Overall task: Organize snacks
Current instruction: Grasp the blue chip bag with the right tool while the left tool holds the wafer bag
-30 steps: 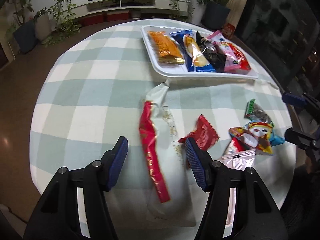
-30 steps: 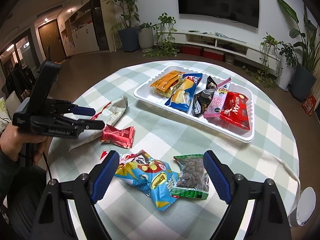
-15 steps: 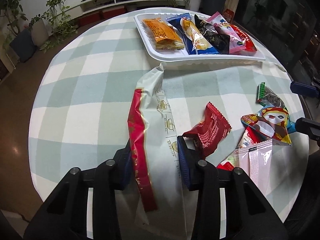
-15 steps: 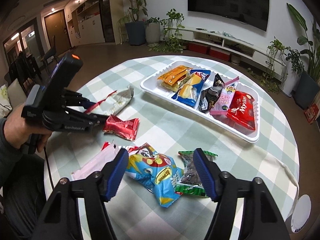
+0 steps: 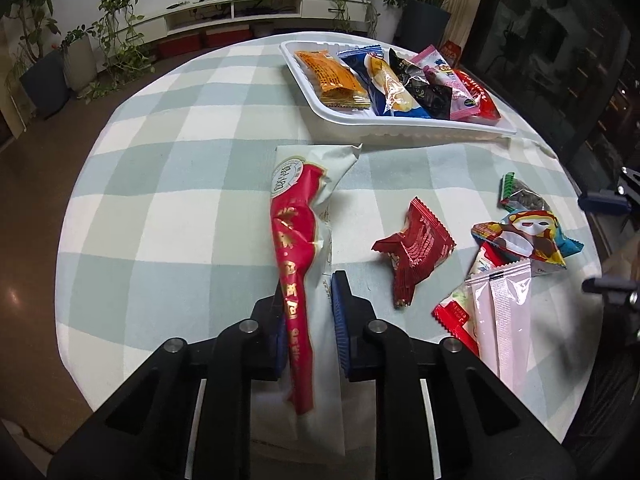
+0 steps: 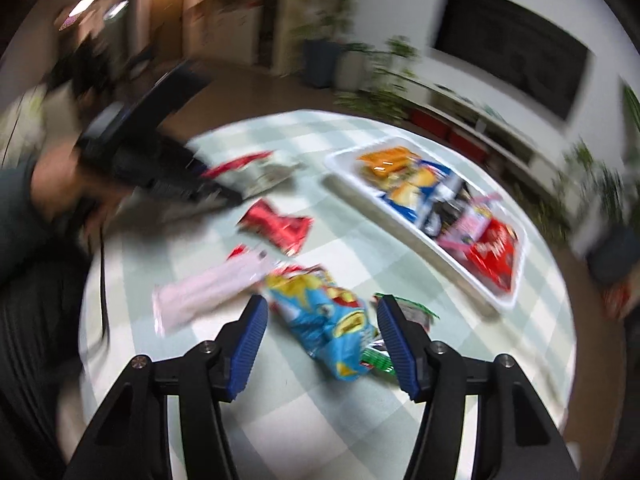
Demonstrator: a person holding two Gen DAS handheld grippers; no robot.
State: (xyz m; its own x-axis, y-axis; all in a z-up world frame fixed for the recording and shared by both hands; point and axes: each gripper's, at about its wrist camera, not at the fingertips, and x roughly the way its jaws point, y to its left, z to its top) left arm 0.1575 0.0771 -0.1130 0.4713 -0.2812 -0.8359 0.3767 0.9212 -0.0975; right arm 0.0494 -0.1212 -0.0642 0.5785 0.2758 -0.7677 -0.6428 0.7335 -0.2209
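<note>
Since the earlier frames the left gripper (image 5: 306, 308) has closed from wide open onto the long white-and-red foil snack packet (image 5: 302, 248), whose far end now stands lifted toward the white rectangular plastic tray (image 5: 420, 130) of sorted snacks. The right gripper (image 6: 320, 320) has narrowed and advanced; its jaws stand partly open, either side of the blue-and-yellow crinkled snack bag (image 6: 328, 320), not touching it. A small red crimped wrapper (image 5: 414, 246) and a pale pink sachet (image 5: 502, 312) lie loose on the green-and-white checked tablecloth (image 5: 180, 200).
</note>
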